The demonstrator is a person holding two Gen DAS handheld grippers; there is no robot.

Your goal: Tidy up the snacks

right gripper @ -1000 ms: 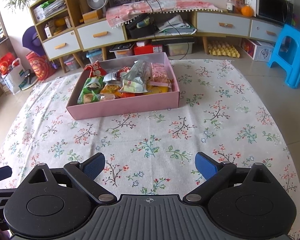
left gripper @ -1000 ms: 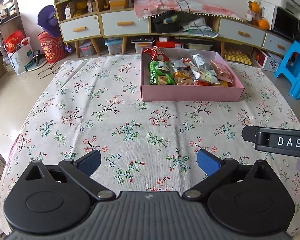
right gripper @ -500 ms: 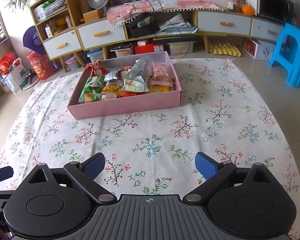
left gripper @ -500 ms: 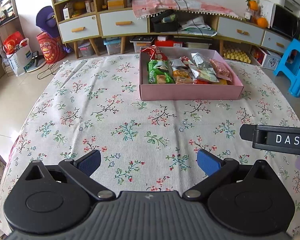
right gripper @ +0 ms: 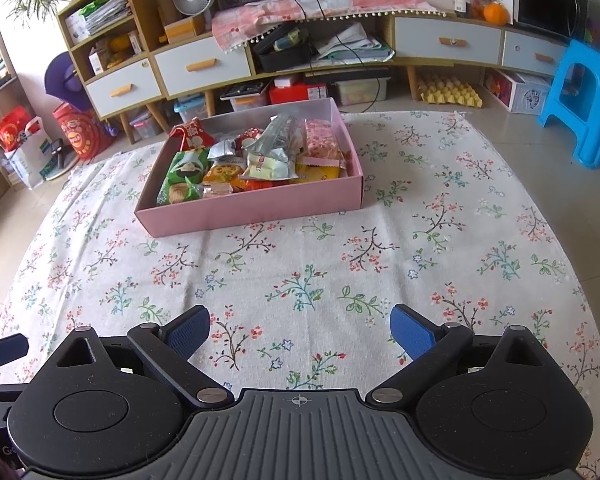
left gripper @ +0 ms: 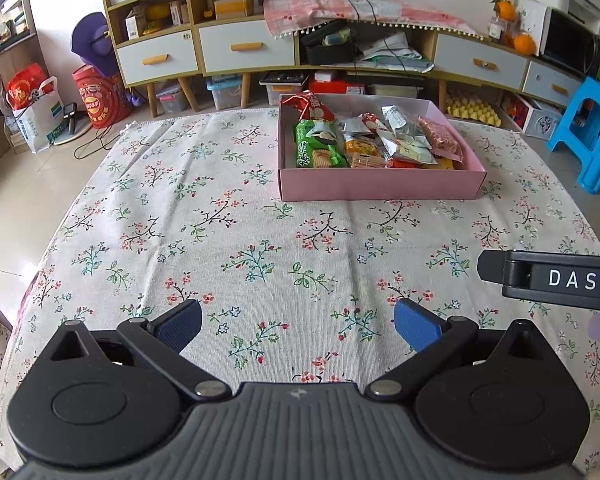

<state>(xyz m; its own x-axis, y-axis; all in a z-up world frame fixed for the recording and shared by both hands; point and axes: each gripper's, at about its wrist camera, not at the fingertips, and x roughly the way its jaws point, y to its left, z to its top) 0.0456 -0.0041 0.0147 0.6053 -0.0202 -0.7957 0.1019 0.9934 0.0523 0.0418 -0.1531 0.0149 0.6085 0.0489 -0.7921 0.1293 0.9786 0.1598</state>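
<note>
From the left wrist view, the left gripper (left gripper: 298,322) hangs over the floral-clothed worktop (left gripper: 180,232) with its 2 blue-padded fingers (left gripper: 180,326) spread wide and nothing between them. Ahead of it and a little to its right sits the pink box (left gripper: 380,188), well apart from the fingertips, packed with snacks: a green biscuit pack (left gripper: 314,146) lies at the box's left end, a red bag (left gripper: 310,106) leans on the far left corner, silver wrappers (left gripper: 398,126) pile in the middle and a pink-red packet (left gripper: 440,140) rests toward the right end. Part of the right gripper (left gripper: 556,280), a black piece marked "DAS", juts in at this gripper's right side. From the right wrist view, the right gripper (right gripper: 300,328) is likewise spread wide and holds nothing, low over the same cloth (right gripper: 420,240). The pink box (right gripper: 252,210) lies ahead and slightly to its left, well apart, with the green biscuit pack (right gripper: 182,178) nearest its left corner and a pink packet (right gripper: 322,144) at its right end. A blue fingertip of the left gripper (right gripper: 4,350) shows at the left edge.
</note>
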